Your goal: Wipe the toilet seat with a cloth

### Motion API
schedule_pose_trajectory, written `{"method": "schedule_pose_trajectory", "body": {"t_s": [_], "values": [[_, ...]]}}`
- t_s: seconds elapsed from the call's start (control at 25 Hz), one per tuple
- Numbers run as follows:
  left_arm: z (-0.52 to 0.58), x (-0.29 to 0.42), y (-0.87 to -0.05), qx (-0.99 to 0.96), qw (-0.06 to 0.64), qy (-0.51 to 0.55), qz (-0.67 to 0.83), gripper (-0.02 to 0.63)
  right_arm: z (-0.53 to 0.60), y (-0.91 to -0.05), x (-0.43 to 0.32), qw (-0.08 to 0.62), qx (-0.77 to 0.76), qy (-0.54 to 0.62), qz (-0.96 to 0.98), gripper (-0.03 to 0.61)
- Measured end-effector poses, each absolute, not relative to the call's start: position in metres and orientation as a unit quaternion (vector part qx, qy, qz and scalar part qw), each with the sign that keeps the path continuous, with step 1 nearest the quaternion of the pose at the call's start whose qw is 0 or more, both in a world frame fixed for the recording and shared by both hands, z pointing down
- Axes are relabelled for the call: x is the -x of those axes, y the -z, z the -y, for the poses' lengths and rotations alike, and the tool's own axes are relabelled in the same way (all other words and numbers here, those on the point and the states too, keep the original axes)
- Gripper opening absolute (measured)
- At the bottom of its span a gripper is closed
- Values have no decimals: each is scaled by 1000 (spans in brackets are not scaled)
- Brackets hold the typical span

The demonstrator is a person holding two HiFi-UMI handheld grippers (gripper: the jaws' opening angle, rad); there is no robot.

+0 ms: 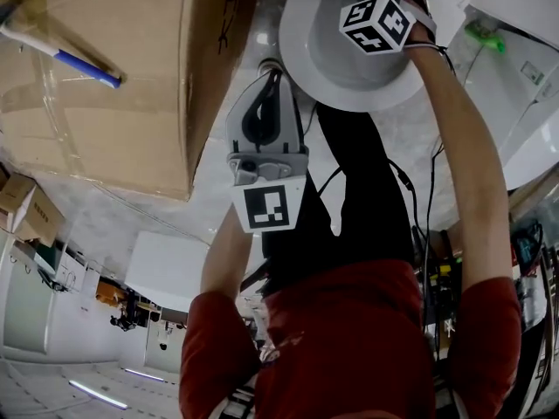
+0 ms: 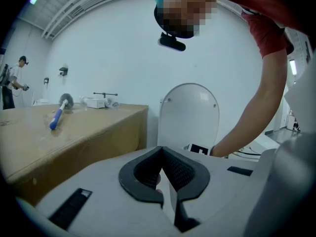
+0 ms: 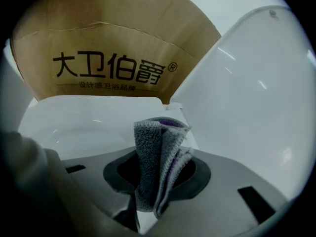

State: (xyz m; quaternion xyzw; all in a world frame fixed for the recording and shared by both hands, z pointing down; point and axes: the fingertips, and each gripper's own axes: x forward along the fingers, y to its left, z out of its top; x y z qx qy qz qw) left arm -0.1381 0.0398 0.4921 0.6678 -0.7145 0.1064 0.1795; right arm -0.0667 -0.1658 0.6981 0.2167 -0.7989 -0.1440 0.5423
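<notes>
My right gripper [image 3: 163, 174] is shut on a folded grey cloth [image 3: 150, 149] with purple edging, which sticks out past its jaws. It hangs just above the white toilet seat [image 3: 84, 127], beside the raised lid [image 3: 247, 102]. In the head view its marker cube [image 1: 376, 23] is over the white toilet [image 1: 332, 81]. My left gripper [image 2: 161, 151] is shut with nothing in it and points at the upright lid [image 2: 188, 115] from a short way off. In the head view the left gripper [image 1: 265, 81] is short of the toilet, next to the box.
A large cardboard box [image 2: 74, 132] stands close against the toilet's side; a blue-handled brush [image 2: 57, 116] lies on top of it. The box's printed side [image 3: 113, 68] rises just behind the seat. A person [image 2: 12, 85] stands far off at the left. Cables [image 1: 419, 199] trail on the floor.
</notes>
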Motion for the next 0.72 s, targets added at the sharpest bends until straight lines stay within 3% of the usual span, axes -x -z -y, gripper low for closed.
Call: {"method": "schedule_pose_trajectory", "body": {"t_s": [0.48, 0.72], "values": [[-60, 157, -490, -671, 183, -101, 712, 12, 171, -686, 145, 537, -217, 132, 805, 104], [-61, 162, -481, -675, 174, -93, 711, 12, 169, -686, 149, 538, -224, 114, 804, 104]]}}
